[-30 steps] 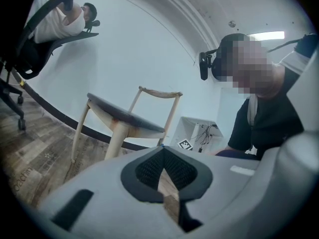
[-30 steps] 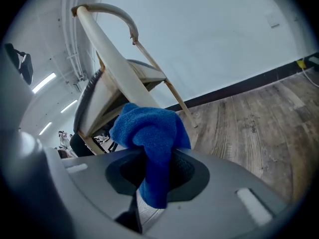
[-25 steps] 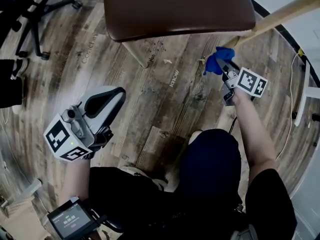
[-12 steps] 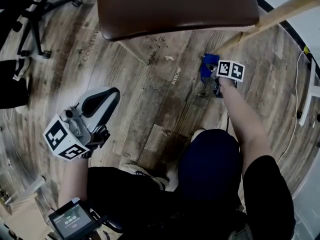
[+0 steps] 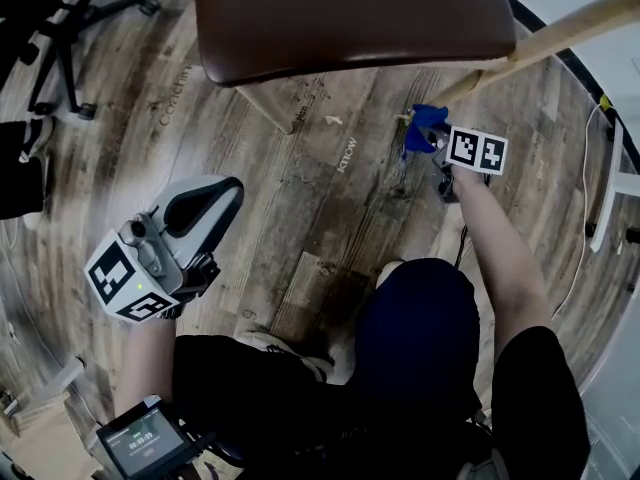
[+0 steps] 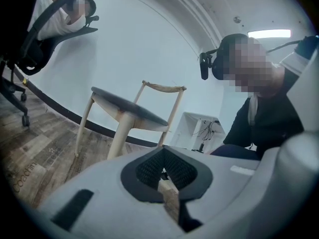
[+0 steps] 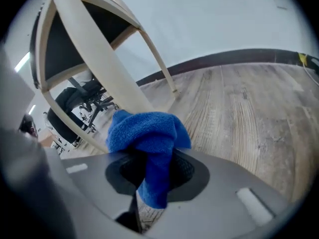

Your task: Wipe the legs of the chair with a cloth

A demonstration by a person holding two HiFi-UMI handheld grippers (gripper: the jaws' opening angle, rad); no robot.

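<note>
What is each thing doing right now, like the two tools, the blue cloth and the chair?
Chair: standing upright on its legs.
Blue cloth: bunched up, low down by a chair leg.
Right tool: shut on the cloth.
Left tool: shut, nothing in it, away from the chair.

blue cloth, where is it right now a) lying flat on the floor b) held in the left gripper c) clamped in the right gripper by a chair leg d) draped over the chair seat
C: the right gripper view shows the blue cloth pinched in the right gripper, bunched beside the pale chair leg.
</note>
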